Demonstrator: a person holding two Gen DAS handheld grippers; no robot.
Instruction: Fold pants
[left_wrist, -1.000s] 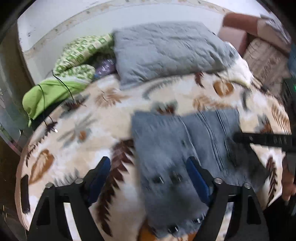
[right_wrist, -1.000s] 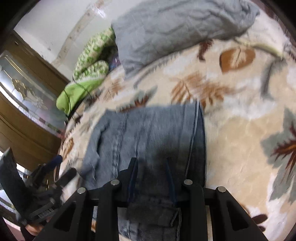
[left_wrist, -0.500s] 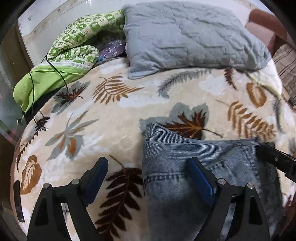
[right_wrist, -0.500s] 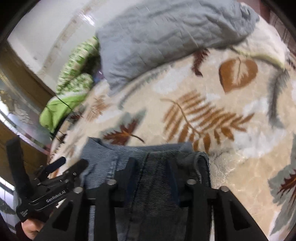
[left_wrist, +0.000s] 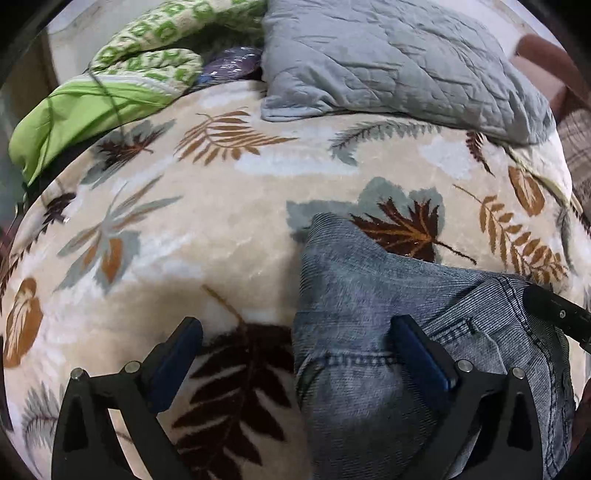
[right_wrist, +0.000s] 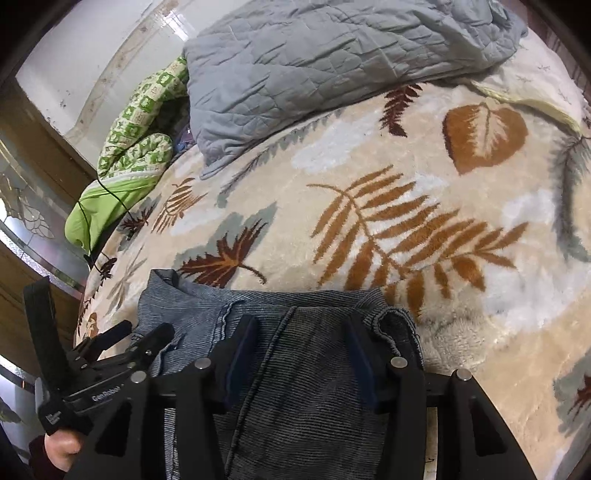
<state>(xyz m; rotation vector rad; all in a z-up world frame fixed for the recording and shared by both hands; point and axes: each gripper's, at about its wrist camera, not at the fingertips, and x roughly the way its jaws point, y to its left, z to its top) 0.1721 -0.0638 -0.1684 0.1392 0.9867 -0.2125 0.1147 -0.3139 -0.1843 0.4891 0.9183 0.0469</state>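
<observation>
Pants (left_wrist: 388, 306), blue denim, lie folded on the leaf-print blanket (left_wrist: 221, 221) of a bed, near its front edge. Left claw (left_wrist: 295, 350) has just been opening and stands wide, 1 finger over the pants, 1 over the blanket, gripping nothing. Right claw (right_wrist: 299, 354) hovers over the pants, part open, pads clear of the cloth. A grey quilt (right_wrist: 332, 62) lies behind.
</observation>
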